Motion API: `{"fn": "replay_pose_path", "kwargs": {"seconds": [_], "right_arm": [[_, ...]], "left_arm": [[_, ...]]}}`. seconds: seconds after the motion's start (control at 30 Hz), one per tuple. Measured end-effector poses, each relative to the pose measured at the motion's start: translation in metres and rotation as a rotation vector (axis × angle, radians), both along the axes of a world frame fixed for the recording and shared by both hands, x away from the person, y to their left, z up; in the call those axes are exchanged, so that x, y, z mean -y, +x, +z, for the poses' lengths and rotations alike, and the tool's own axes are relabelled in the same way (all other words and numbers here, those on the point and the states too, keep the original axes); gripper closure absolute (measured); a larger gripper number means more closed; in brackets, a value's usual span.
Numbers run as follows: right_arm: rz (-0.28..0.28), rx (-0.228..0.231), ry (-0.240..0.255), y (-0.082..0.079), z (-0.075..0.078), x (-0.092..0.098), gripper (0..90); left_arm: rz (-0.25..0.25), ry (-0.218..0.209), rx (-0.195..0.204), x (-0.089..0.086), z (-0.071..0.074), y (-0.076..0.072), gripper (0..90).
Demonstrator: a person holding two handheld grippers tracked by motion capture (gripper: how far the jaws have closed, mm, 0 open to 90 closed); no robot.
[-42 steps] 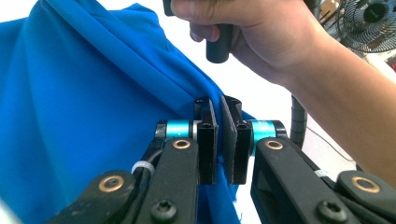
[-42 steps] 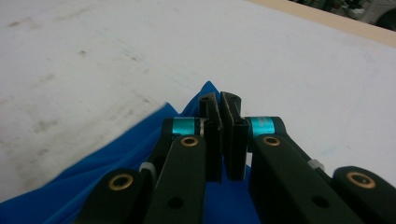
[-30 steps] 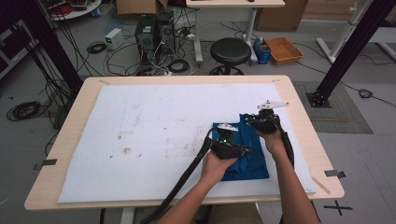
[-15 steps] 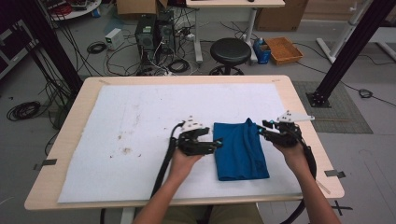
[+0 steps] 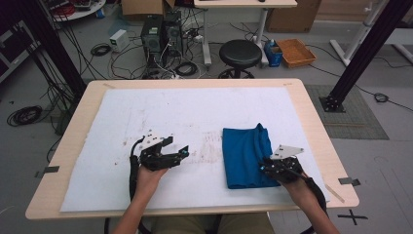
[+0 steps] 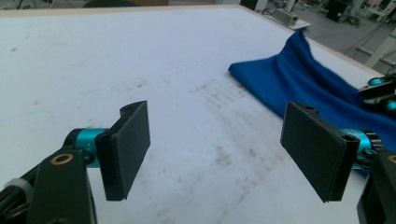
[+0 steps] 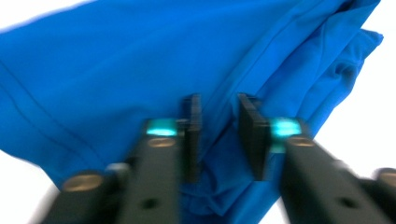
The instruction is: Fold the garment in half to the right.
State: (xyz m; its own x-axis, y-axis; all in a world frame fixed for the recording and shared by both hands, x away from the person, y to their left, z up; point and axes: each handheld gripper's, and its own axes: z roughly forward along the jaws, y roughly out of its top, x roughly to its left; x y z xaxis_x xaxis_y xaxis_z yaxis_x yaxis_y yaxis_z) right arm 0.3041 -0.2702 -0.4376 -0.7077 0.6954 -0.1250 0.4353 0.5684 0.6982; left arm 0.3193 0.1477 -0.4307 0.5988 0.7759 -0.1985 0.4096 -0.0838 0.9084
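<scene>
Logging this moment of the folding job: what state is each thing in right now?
Blue cloth: folded, lying flat on the mat, bunched at its right edge.
Left claw: open, nothing between its jaws, apart from the cloth; jaws have just been opening.
Right claw: narrow gap, cloth fold between the jaws, which have just been closing.
White mat: flat, stained.

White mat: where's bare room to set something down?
White mat is bare across the far half and the whole left side beyond the left gripper; a narrower bare strip lies between that gripper and the blue cloth. Crowded at the near right, where the right gripper meets the cloth.
</scene>
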Motion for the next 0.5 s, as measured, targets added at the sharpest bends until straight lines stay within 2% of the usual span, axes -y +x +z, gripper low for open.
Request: {"fn": "replay_pose_path", "kwargs": {"seconds": [0.03,0.07,0.2,0.23,0.33,0.37,0.4,0.43,0.47,0.5], "right_arm": [[0.0,0.008,-0.008,-0.001,0.002,0.001,86.1],[-0.016,0.022,-0.014,-0.003,0.006,0.003,86.6],[-0.04,0.022,0.006,-0.007,0.011,0.01,86.5],[-0.064,0.029,0.012,-0.009,0.013,0.016,86.5],[-0.087,0.025,0.002,-0.011,0.012,0.022,86.0],[-0.128,-0.004,-0.012,-0.01,0.009,0.028,74.4],[-0.128,-0.004,-0.012,-0.01,0.009,0.028,74.4],[-0.178,-0.038,-0.008,-0.01,0.006,0.036,69.8],[-0.178,-0.038,-0.008,-0.01,0.006,0.036,69.8],[-0.205,-0.042,-0.01,-0.011,0.006,0.045,69.7]], "left_arm": [[0.002,-0.002,-0.004,-0.002,-0.001,-0.001,24.1],[0.006,-0.027,-0.003,-0.004,0.0,-0.002,24.1],[0.011,-0.041,0.005,-0.005,0.002,-0.003,24.1],[0.02,-0.043,0.003,-0.006,0.002,-0.003,24.2],[0.026,-0.05,0.002,-0.007,0.002,-0.004,24.1],[0.029,-0.052,0.002,-0.008,0.002,-0.003,24.1],[0.032,-0.053,0.001,-0.009,0.002,-0.003,24.1],[0.041,-0.061,-0.004,-0.012,0.001,-0.002,24.1],[0.041,-0.061,-0.004,-0.012,0.001,-0.002,24.1],[0.042,-0.063,-0.005,-0.013,0.001,-0.002,24.1]]}}
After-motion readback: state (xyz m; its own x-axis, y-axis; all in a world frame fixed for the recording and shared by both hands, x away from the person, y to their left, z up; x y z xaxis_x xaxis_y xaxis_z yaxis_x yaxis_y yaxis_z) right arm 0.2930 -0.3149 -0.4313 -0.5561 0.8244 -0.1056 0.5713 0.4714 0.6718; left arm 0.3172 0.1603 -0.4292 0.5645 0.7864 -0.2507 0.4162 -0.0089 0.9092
